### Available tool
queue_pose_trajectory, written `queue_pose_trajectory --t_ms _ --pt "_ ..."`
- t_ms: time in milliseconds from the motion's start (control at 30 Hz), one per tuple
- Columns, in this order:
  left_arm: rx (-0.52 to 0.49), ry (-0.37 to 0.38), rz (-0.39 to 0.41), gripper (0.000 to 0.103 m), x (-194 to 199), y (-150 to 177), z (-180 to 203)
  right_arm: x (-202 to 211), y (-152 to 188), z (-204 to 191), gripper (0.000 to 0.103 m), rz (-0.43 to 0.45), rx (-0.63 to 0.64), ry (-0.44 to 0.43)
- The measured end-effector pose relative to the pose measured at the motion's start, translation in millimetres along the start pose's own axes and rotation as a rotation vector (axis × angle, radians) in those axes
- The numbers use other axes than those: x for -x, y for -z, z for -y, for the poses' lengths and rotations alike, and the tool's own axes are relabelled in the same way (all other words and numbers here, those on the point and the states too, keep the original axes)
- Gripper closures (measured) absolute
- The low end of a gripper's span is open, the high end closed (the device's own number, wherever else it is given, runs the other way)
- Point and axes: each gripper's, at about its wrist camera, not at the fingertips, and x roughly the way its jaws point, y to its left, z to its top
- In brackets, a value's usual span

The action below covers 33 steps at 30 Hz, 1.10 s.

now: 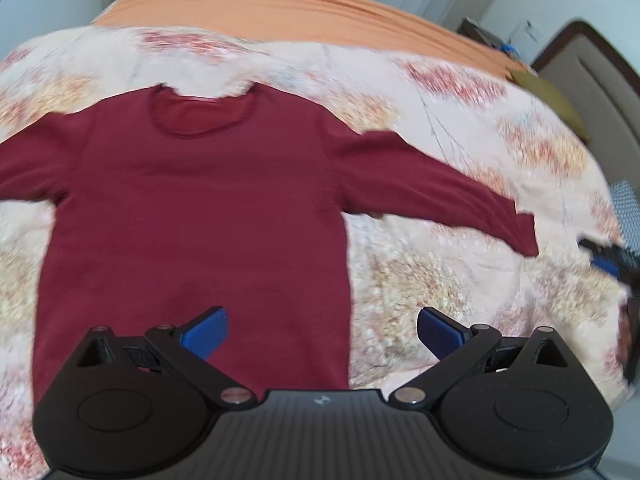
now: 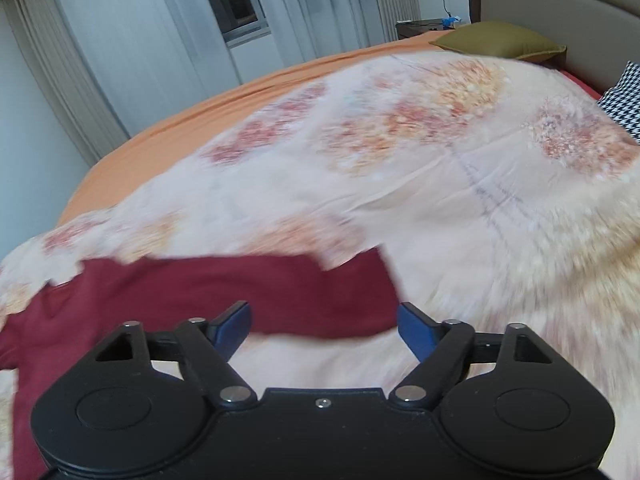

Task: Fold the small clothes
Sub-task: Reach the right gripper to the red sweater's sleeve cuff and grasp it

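Observation:
A dark red long-sleeved top (image 1: 192, 208) lies flat on a floral quilt (image 1: 460, 280), neck away from me, sleeves spread sideways. My left gripper (image 1: 322, 334) is open and empty above the top's lower right hem. My right gripper (image 2: 324, 330) is open and empty just over the end of the top's right sleeve (image 2: 280, 292); it also shows at the right edge of the left wrist view (image 1: 612, 260), beyond the sleeve cuff (image 1: 520, 232). Both views are blurred by motion.
The quilt covers a bed with an orange sheet (image 1: 280, 4). An olive pillow (image 2: 500, 40), a checked cushion (image 2: 624, 96) and a padded headboard (image 2: 560, 20) are at the right. Curtains and a window (image 2: 232, 4) stand beyond the bed.

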Motion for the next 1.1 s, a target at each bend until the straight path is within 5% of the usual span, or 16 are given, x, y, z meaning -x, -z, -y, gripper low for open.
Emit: queue_pose_trajectory --t_ms 167,400,433,467,700,800,833,933,1100 --pt "-0.044 -0.021 -0.042 0.000 -44 0 43 -80 -19 52 0.060 -0.047 0.024 -0.040" --pt "-0.121 -0.036 -0.053 0.000 -84 -19 78 -131 -18 72 0.069 -0.157 0.053 -0.168" --pt "-0.134 -0.037 -0.051 0.000 -89 -23 81 -133 -18 73 0.094 -0.171 0.048 -0.216" --pt "-0.149 -0.042 -0.048 0.000 -95 -28 86 -135 -18 74 0.098 -0.196 0.039 -0.269" --pt "-0.219 -0.063 0.000 0.000 -138 -80 109 -96 -43 135 0.097 -0.032 -0.223 -0.186" --pt "-0.207 -0.054 0.019 0.001 -158 -100 115 -106 -36 127 0.080 -0.104 -0.172 -0.134" --pt "-0.203 -0.056 0.015 0.001 -165 -104 117 -103 -33 128 0.078 -0.097 -0.194 -0.140" --pt "-0.227 -0.085 0.014 0.001 -180 -111 122 -75 -24 135 0.049 -0.021 -0.297 -0.174" --pt "-0.289 -0.124 0.054 0.001 -193 -114 120 -68 5 139 0.057 -0.083 -0.414 -0.205"
